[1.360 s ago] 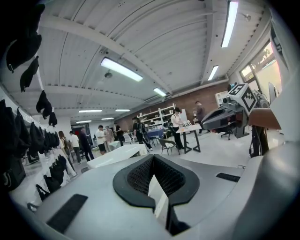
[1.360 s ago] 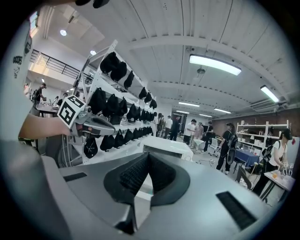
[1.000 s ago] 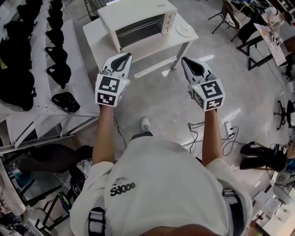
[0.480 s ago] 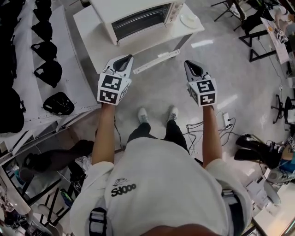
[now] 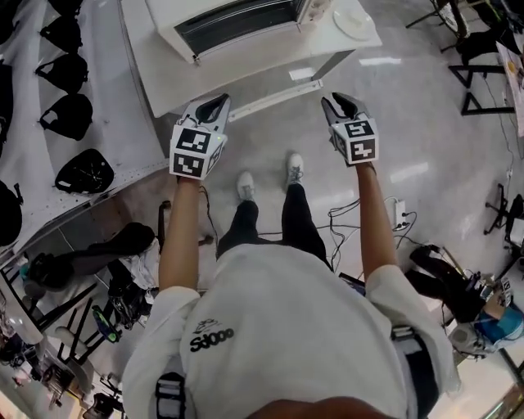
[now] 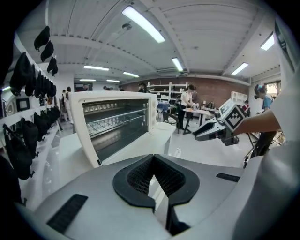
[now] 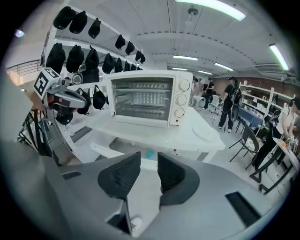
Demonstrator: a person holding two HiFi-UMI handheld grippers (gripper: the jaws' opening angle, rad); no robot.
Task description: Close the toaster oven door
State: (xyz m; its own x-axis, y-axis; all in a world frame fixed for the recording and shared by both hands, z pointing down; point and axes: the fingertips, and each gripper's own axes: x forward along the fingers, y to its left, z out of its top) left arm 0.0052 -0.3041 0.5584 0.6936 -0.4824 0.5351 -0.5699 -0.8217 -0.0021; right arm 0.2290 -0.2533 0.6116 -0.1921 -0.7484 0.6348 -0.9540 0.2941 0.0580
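Toaster oven [image 5: 237,20] sits higher up; right claw [image 5: 340,101] newly parted, empty; left claw [image 5: 216,104] together.

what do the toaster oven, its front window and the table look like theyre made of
Toaster oven: probably painted sheet metal, smooth cream-white with a soft sheen. Its front window: seemingly glass, since wire racks show through. Table: flat matte white top, perhaps laminate or painted board; the look leaves it open.

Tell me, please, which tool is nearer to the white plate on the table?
Right. The right tool hangs at the table's front edge, almost straight out from the white plate; the left tool hangs farther along, in front of the toaster oven.
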